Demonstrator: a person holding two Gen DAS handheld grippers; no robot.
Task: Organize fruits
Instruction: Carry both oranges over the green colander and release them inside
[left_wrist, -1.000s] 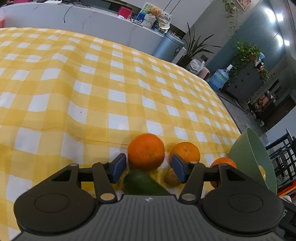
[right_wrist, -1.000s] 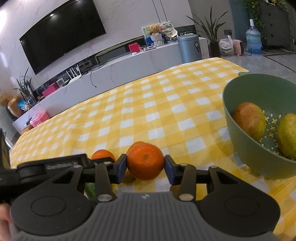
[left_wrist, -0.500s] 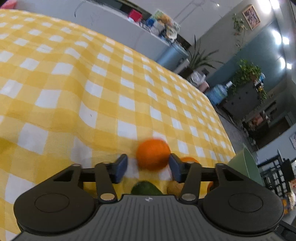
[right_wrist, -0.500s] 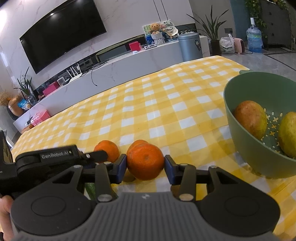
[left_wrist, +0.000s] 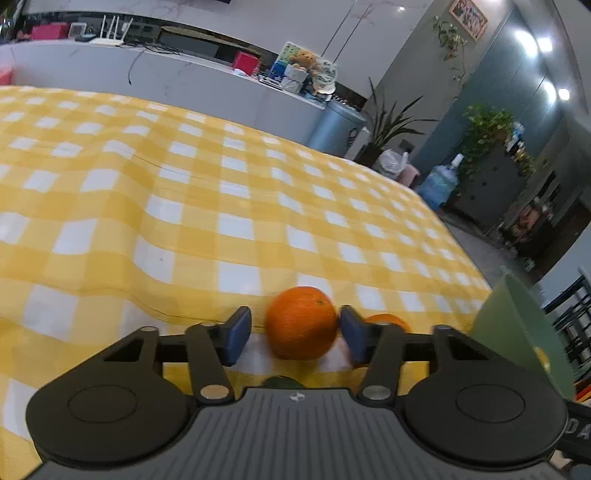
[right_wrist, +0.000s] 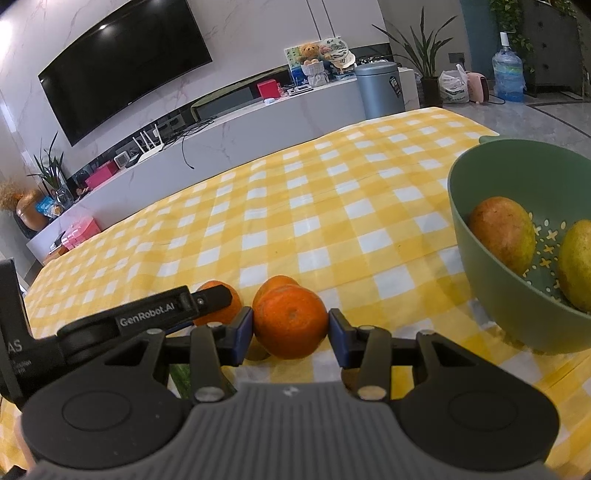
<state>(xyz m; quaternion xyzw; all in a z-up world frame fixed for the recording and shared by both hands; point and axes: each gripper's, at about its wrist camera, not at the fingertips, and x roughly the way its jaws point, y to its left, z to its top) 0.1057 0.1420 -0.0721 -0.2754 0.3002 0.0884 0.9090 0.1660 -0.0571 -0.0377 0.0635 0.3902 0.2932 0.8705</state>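
Note:
In the left wrist view a bright orange (left_wrist: 301, 323) lies on the yellow checked cloth between the fingers of my left gripper (left_wrist: 295, 334). Its jaws are closing: the right pad (left_wrist: 349, 338) touches the fruit, and a small gap remains at the left pad (left_wrist: 240, 334). My right gripper (right_wrist: 290, 334) is shut on a flatter orange (right_wrist: 290, 323), with both pads against it. Another orange (right_wrist: 277, 282) sits just behind that one. The green colander bowl (right_wrist: 480, 266) at the right holds two mangoes (right_wrist: 502, 234).
A dark green fruit (left_wrist: 282, 382) lies under the left gripper's body, and a small brown fruit (right_wrist: 256, 354) under the right one. A further orange (left_wrist: 388, 319) sits past the right finger. The bowl's wall (left_wrist: 517, 325) stands close on the right. Checked cloth stretches ahead.
The left gripper has shifted and tilted, and its jaws have narrowed around the orange, which now sits between the pads. The right gripper and its orange have not moved.

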